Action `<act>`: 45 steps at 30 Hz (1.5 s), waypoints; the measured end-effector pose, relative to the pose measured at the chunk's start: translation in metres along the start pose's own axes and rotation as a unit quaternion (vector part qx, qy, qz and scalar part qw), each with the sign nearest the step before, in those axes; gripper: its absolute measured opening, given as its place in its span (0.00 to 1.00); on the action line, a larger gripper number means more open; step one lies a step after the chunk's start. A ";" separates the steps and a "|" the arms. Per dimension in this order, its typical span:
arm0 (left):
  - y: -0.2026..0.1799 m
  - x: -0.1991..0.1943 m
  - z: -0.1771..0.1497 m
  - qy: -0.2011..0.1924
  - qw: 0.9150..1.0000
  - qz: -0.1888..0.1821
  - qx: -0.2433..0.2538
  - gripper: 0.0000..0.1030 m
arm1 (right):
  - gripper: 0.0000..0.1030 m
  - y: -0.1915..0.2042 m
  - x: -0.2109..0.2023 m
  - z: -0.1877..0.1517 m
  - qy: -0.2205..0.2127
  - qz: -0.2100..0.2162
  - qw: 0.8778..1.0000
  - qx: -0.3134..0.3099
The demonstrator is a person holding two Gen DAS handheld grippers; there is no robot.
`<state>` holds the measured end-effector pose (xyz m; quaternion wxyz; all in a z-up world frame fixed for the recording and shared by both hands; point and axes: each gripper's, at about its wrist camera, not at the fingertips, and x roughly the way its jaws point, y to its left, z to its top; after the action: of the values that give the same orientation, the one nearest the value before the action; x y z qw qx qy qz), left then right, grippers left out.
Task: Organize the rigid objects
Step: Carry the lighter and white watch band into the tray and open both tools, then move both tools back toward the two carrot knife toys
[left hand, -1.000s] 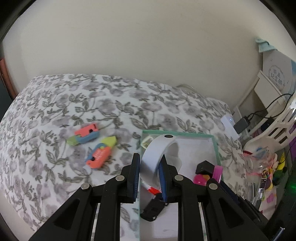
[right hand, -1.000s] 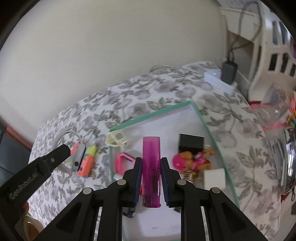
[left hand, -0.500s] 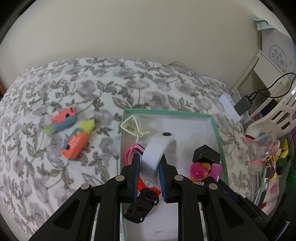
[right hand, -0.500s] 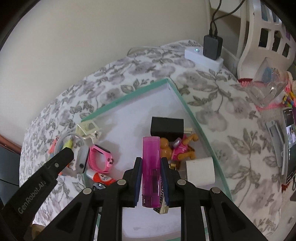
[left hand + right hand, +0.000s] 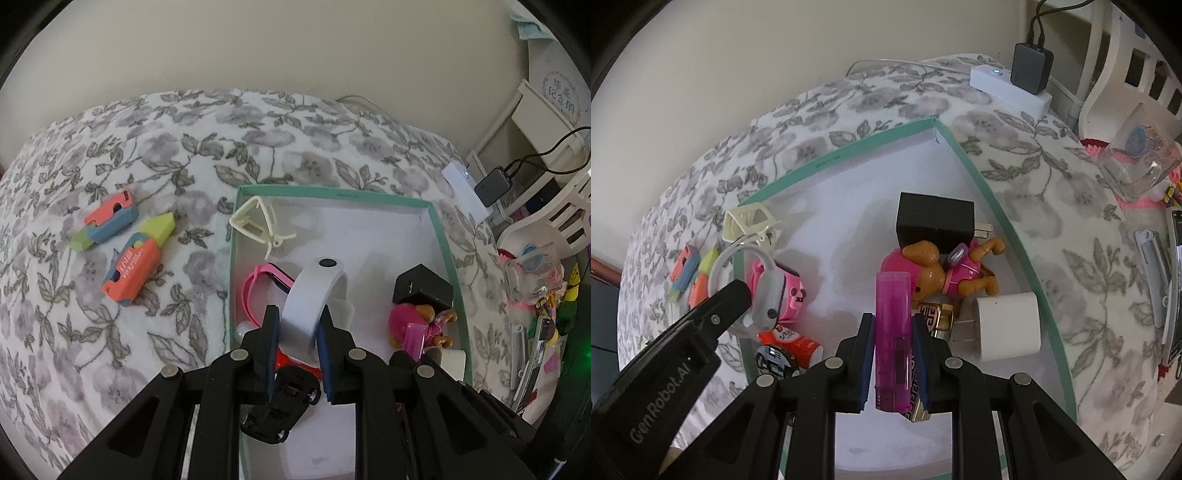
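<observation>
Left wrist view: left gripper [image 5: 297,332] is clamped on a white watch [image 5: 314,291], strap arching up toward 12 o'clock, hanging over the green-rimmed box [image 5: 332,192]. In the box: pink watch [image 5: 258,288] at 10 o'clock of the jaws, cream clip [image 5: 258,221] in the 11 o'clock corner, black cube [image 5: 423,286] and pink dog toy [image 5: 413,325] at 2–3 o'clock, black toy car [image 5: 284,410] under the fingers. Two orange-green-blue toys [image 5: 122,243] lie on the floral cloth [image 5: 147,147] at 9–10 o'clock, outside the box.

Right wrist view: right gripper [image 5: 893,336] is closed tight on a magenta lighter [image 5: 892,332], upright, above the box floor; white charger [image 5: 1008,328] at 3 o'clock, dog toy at 1 o'clock.
</observation>
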<state>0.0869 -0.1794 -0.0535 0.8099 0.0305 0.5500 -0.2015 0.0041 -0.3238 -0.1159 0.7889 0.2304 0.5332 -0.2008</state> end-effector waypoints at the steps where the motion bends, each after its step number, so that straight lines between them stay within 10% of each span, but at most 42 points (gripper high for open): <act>1: 0.000 0.001 0.000 0.003 1.000 0.001 0.000 0.20 | 0.21 0.000 0.001 0.000 0.002 -0.001 1.000 0.000; 29: 0.015 -0.030 0.008 -0.034 0.999 0.015 -0.019 0.51 | 0.21 0.013 -0.030 0.007 -0.070 0.014 0.997 -0.010; 32: 0.020 -0.034 0.009 -0.039 0.999 0.023 -0.026 0.66 | 0.21 0.014 -0.036 0.007 -0.086 0.014 0.996 -0.008; 45: 0.057 -0.031 0.009 -0.023 0.989 0.125 -0.072 0.75 | 0.51 0.022 -0.035 0.006 -0.095 0.003 0.995 -0.024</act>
<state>0.1060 -0.1202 -0.0319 0.8411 0.0360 0.5364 -0.0589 0.0083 -0.3071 -0.0782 0.8421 0.1926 0.4596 -0.2062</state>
